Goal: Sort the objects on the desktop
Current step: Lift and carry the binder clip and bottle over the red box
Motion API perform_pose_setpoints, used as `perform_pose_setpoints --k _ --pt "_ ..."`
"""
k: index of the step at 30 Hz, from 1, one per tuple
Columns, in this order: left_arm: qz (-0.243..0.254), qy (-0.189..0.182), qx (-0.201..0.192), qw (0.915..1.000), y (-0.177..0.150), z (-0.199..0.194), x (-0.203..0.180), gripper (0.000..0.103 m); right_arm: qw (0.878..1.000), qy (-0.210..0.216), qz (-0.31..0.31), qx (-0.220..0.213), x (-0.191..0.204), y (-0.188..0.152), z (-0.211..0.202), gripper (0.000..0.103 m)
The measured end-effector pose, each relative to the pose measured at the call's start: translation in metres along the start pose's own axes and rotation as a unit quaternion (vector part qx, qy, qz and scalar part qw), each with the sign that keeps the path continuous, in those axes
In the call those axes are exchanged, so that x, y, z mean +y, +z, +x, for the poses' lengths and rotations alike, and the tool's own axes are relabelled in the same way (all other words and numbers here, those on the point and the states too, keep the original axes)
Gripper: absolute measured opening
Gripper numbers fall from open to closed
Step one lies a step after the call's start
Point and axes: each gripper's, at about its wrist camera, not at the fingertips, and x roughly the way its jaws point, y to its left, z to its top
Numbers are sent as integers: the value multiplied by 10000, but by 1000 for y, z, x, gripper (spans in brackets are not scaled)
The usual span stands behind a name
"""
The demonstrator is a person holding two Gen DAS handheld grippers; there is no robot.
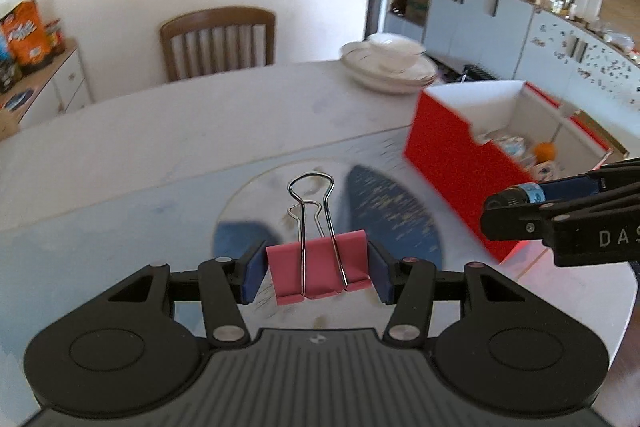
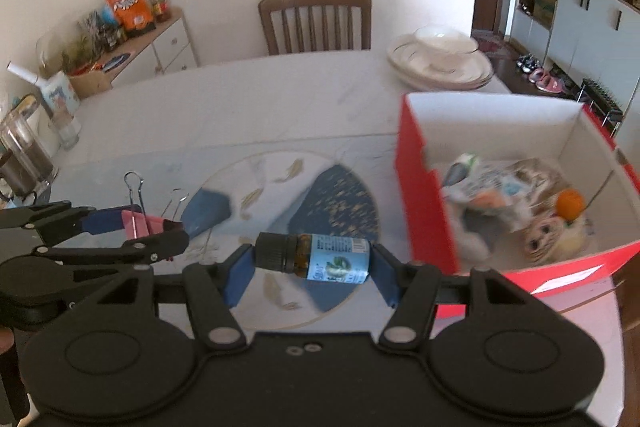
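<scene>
My left gripper [image 1: 318, 273] is shut on a pink binder clip [image 1: 320, 267], its wire handles pointing away from me, held above the table. In the right wrist view that clip [image 2: 138, 223] shows at the left with the left gripper [image 2: 132, 227] around it. My right gripper [image 2: 312, 261] is shut on a small amber bottle [image 2: 320, 257] with a black cap and blue label, lying crosswise between the pads. In the left wrist view the bottle [image 1: 532, 193] shows at the right. A red box [image 2: 416, 195] with white inside stands to the right, holding several small items.
A round blue-and-white placemat [image 2: 280, 211] lies under both grippers on the pale table [image 2: 248, 107]. Stacked white plates with a bowl [image 2: 440, 63] sit at the far right edge. A wooden chair [image 2: 316, 19] stands behind. Glass jars [image 2: 24, 155] are at the far left.
</scene>
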Motion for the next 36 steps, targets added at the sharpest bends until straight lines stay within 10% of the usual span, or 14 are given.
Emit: perform_pose_setpoints --k 36 --pt "1039 -713 -46 9920 102 99 -210 52 9985 -478 227 -111 -225 30 1 62"
